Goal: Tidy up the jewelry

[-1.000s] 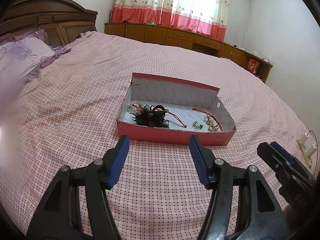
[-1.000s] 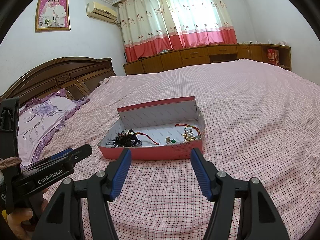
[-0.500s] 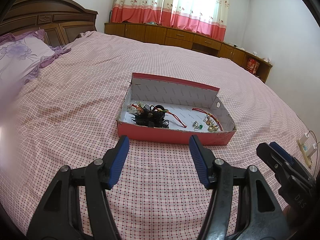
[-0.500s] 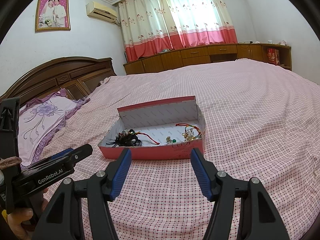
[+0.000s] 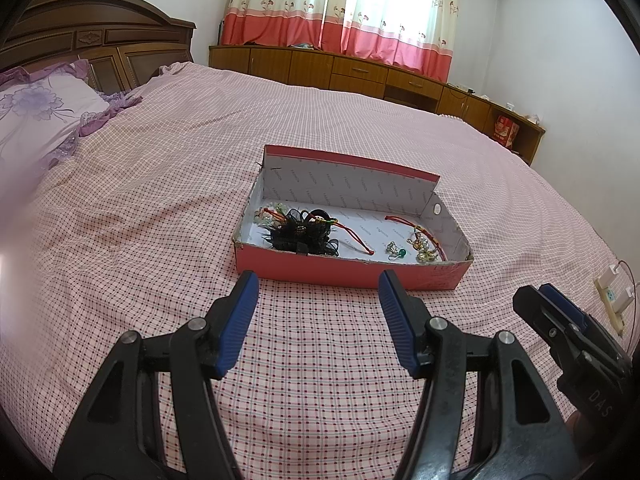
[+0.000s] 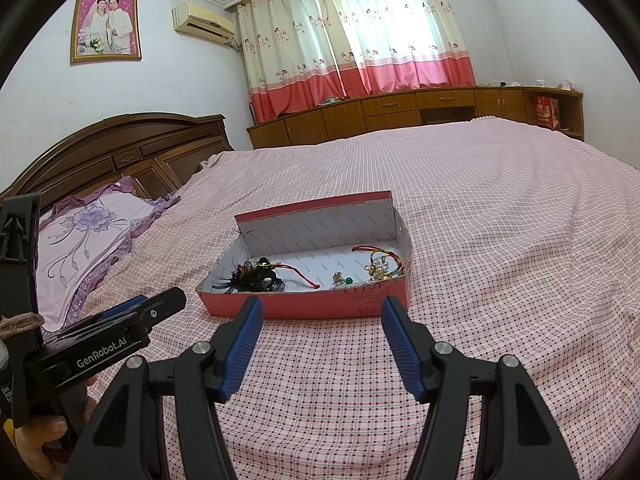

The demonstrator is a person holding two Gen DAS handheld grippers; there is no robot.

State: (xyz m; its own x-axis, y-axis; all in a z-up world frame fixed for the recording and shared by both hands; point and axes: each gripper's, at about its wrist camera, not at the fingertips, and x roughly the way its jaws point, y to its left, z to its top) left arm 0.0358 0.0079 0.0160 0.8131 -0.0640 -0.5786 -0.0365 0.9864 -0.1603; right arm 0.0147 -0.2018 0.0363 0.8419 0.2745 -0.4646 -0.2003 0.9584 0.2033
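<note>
the red box [image 5: 344, 270] lies on the checked bedspread [image 5: 320, 360] straight ahead of both tools, its long axis running crosswise to their fingers, its near wall facing them and its lid flap standing up on the far side. inside the box, at its left end, sits a black feathery hair piece [image 5: 298, 234] tangled with a red cord [image 5: 354, 237]; toward the box's right end lie a small green-stoned piece [image 5: 396, 252] and a cluster of gold and pearl pieces [image 5: 426, 246] under another red cord. the left gripper [image 5: 316, 320] hovers just short of the box's near wall, jaws spread wide, holding nothing and touching nothing. the right gripper [image 6: 320, 340] hangs likewise in front of the box, wide open and empty, a little further back by the look of it. judging by the two views, the left tool is better lined up with the hair piece at the box's left end, the right tool with the gold cluster at its right end; either would have to go forward over the near wall and down.
</note>
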